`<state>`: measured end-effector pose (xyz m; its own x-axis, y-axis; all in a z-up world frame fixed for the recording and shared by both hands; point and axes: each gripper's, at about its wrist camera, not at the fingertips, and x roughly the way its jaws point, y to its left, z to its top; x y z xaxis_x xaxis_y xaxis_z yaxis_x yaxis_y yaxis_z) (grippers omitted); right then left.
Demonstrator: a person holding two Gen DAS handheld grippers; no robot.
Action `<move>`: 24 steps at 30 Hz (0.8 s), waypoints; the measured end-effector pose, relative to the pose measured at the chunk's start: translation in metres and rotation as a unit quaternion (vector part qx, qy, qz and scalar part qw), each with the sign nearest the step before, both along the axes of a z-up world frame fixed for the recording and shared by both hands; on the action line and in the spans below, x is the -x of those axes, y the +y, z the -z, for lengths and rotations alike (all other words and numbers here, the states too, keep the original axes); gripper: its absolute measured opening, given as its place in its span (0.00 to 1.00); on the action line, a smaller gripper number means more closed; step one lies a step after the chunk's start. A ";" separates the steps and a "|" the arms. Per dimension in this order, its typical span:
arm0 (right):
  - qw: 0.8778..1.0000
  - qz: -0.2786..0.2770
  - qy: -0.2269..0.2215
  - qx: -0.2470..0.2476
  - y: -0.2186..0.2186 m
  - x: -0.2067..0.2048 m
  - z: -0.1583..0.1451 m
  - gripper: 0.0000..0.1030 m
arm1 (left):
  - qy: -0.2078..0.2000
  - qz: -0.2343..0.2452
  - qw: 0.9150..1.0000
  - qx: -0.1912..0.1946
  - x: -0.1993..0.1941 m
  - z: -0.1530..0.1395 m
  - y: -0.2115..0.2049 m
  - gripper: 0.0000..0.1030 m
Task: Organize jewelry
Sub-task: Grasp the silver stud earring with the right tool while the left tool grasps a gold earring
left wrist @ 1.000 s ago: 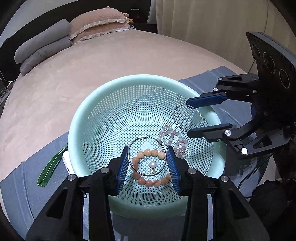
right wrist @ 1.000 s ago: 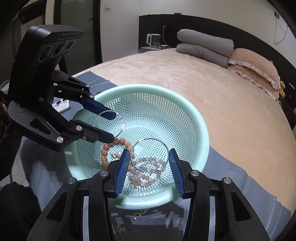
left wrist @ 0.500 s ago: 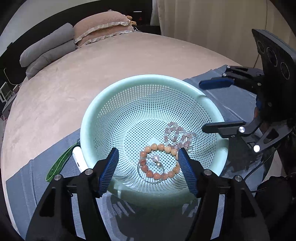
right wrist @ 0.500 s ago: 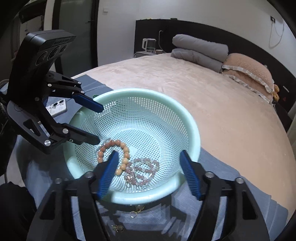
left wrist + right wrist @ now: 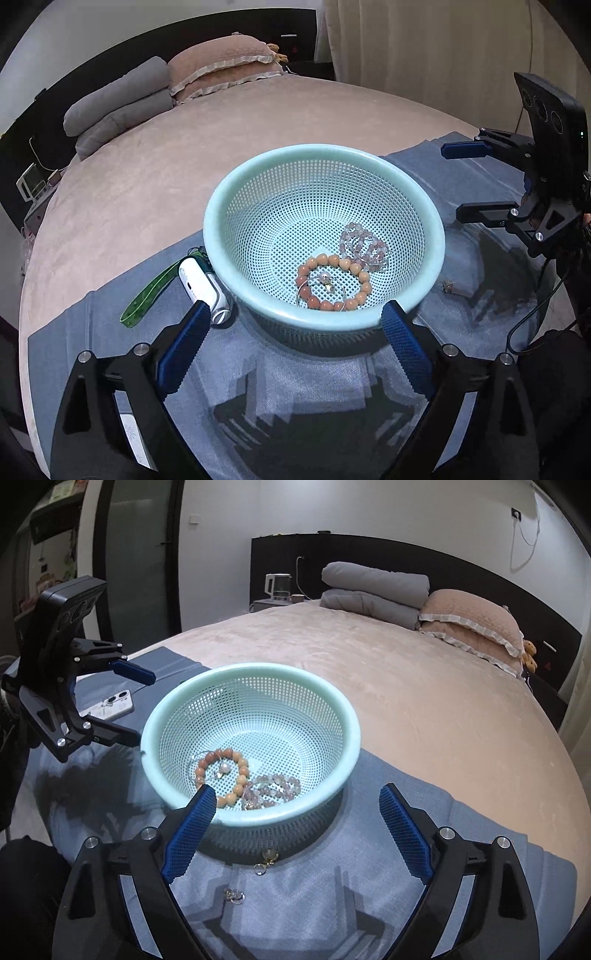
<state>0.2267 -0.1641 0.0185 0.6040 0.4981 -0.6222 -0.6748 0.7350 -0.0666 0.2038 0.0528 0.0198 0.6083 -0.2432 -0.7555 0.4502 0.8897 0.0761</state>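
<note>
- Left tool (image 5: 295, 336) nearest in the left wrist view, blue ribbed fingers (image 5: 183, 345) spread wide apart, gripping nothing, hovering at the near rim of the basket.
- Right tool (image 5: 297, 819) likewise wide apart and empty, framing the basket's near rim in the right wrist view; seen from the left wrist view at the far right (image 5: 471, 182), beside the basket.
- Two small loose metal jewelry pieces (image 5: 266, 862) on the blue cloth (image 5: 332, 904) just in front of the basket, another (image 5: 235, 895) nearer the camera.
- Pale mint perforated basket (image 5: 436, 236) sitting on the blue cloth, round and deep, with a smooth rim.
- Inside, at the bottom: orange bead bracelet (image 5: 334, 282) lying flat as a ring, thin silver hoop (image 5: 321, 291) overlapping it with a pearl-like charm inside the loop.
- Just beside, touching the orange beads: pale pink-grey bead bracelet (image 5: 364, 245) heaped in loops.
- White cylindrical device (image 5: 203, 288) with a green strap (image 5: 147, 299) lying against the basket's left side.
- White phone (image 5: 110, 707) on the cloth past the basket in the right wrist view.
- Beyond the cloth, beige bed (image 5: 166, 173) stretching away; folded grey blanket (image 5: 373, 587) and pink frilled pillows (image 5: 476, 627) at the dark headboard.
- Kettle (image 5: 277, 585) on a side stand, white walls, curtain (image 5: 424, 55) at the far side.
</note>
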 end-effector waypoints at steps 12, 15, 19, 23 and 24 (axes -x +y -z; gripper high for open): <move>0.999 -0.035 0.036 0.003 -0.009 0.032 0.031 0.75 | 0.019 0.055 0.998 0.023 0.026 0.038 -0.028 0.73; 0.997 -0.045 0.057 0.018 -0.003 0.034 0.046 0.63 | 0.044 0.070 0.996 0.027 0.021 0.050 -0.040 0.66; 0.994 -0.062 0.087 0.037 0.005 0.033 0.064 0.45 | 0.054 0.066 0.996 0.027 0.016 0.060 -0.051 0.60; 0.992 -0.068 0.101 0.035 0.007 0.032 0.075 0.38 | 0.068 0.062 0.995 0.037 0.008 0.064 -0.052 0.53; 0.992 -0.069 0.104 0.031 0.007 0.031 0.076 0.38 | 0.069 0.061 0.995 0.036 0.006 0.065 -0.052 0.53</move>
<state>0.1961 -0.1574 -0.0574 0.3881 0.5236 -0.7585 -0.7725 0.6336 0.0421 0.1975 0.0011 -0.0449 0.4630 -0.3644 -0.8080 0.5566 0.8290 -0.0549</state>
